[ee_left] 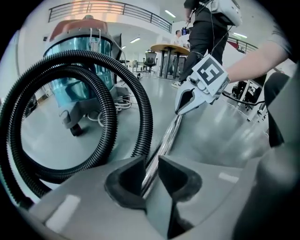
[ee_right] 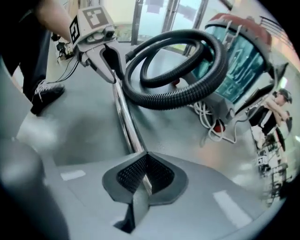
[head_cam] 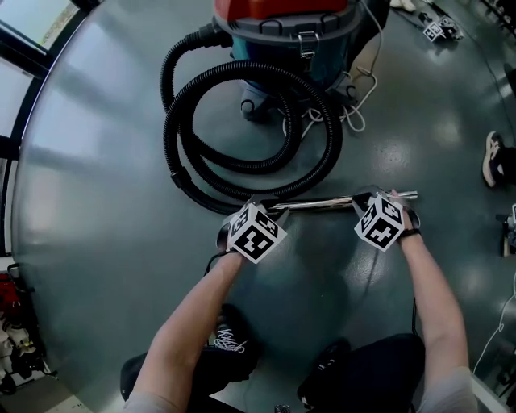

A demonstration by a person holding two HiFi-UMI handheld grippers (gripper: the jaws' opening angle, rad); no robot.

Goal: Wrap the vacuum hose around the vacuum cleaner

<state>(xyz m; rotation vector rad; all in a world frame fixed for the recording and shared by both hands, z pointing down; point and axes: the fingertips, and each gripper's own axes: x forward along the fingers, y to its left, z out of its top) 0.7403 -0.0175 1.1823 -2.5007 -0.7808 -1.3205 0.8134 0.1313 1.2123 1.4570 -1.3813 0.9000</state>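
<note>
The left gripper (ee_left: 150,171) and right gripper (ee_right: 143,174) jaws are clamping the chrome metal tube (head_cam: 318,203); the black ribbed hose (head_cam: 172,137) is lying coiled beside the teal vacuum cleaner (head_cam: 290,36).

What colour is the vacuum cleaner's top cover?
The top cover is red, above a teal drum; clearest in the head view.

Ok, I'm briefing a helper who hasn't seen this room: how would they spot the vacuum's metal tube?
Find the red-topped teal vacuum cleaner at the top of the head view; its black ribbed hose coils in front. Along the coil's near edge runs the chrome tube, the only straight, shiny piece.
</note>
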